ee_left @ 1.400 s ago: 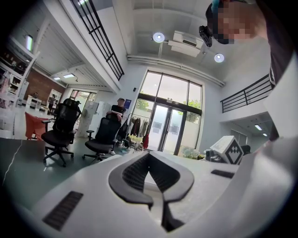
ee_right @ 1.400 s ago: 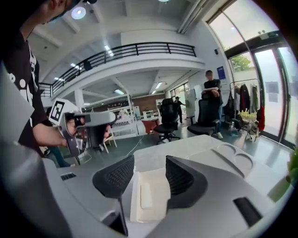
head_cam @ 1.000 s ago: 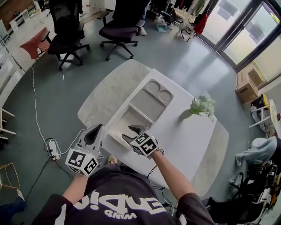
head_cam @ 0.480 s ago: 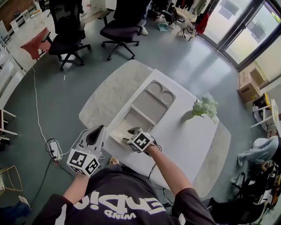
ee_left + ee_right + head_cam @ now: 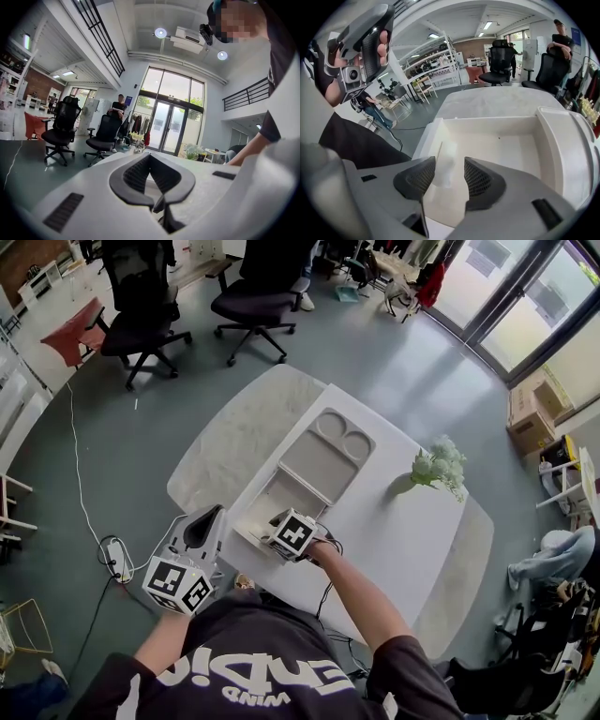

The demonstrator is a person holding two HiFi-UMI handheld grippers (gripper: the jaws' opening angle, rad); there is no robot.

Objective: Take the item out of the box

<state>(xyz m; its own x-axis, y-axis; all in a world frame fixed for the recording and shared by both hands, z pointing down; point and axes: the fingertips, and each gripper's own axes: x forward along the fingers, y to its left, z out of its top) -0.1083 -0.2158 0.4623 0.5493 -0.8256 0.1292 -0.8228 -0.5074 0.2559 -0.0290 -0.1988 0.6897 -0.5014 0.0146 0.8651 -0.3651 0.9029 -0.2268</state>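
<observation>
An open white box [image 5: 286, 491] lies on the white table [image 5: 403, 531], its lid [image 5: 323, 451] with two round recesses folded back. My right gripper [image 5: 281, 526] reaches into the box's near corner. In the right gripper view its jaws [image 5: 449, 162] stand open on either side of a white, thin, upright item [image 5: 449, 149] that rests against the box's left wall [image 5: 427, 136]. My left gripper [image 5: 210, 514] hangs off the table's left edge, away from the box; its jaws [image 5: 149, 157] meet at the tips with nothing between them.
A pale green plant [image 5: 436, 465] stands on the table's right side. Office chairs [image 5: 141, 324] [image 5: 258, 301] are on the floor beyond. A power strip with a cable [image 5: 114, 557] lies on the floor at left. Cardboard boxes [image 5: 527, 423] sit far right.
My right gripper has moved left and forward, deeper into the box's near corner. The left gripper has stayed where it was.
</observation>
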